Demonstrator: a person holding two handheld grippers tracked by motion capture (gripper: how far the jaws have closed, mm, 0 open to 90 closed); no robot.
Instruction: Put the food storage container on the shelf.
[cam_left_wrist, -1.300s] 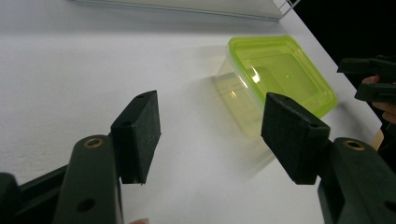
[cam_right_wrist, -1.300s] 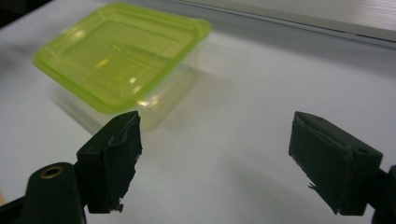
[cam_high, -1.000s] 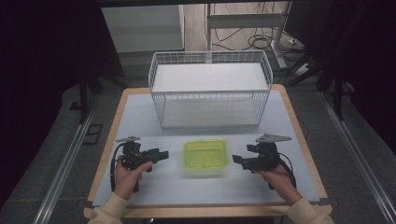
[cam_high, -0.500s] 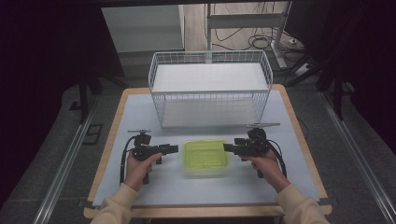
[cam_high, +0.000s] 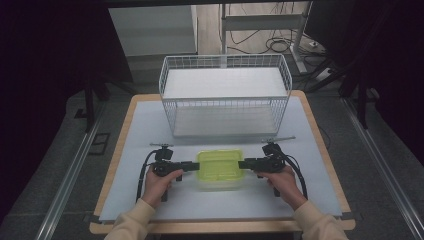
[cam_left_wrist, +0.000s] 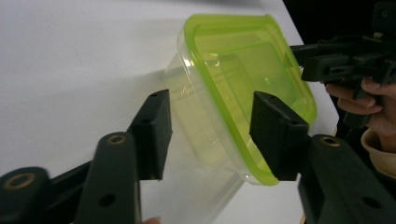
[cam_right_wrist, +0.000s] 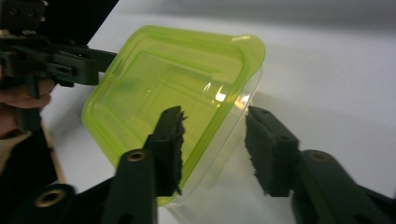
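Now we have the left hand-held gripper (cam_high: 191, 166) and right hand-held gripper (cam_high: 244, 164) at opposite ends of the green-lidded box (cam_high: 220, 167), jaws closing astride its rim, not yet pressing.

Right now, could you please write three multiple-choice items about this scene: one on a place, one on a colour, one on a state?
1. Where does the container stand?
A. inside the wire basket
B. on the table, in front of the wire basket
C. on the floor

2. What colour is the lid?
A. yellow-green
B. red
C. blue

3. How is the container's lid?
A. lying beside it
B. on the container
C. held up in the air

Answers: 1 B, the high view shows it between the left gripper and the right gripper, before the basket. 2 A, both gripper views show it. 3 B, it sits on the clear tub.
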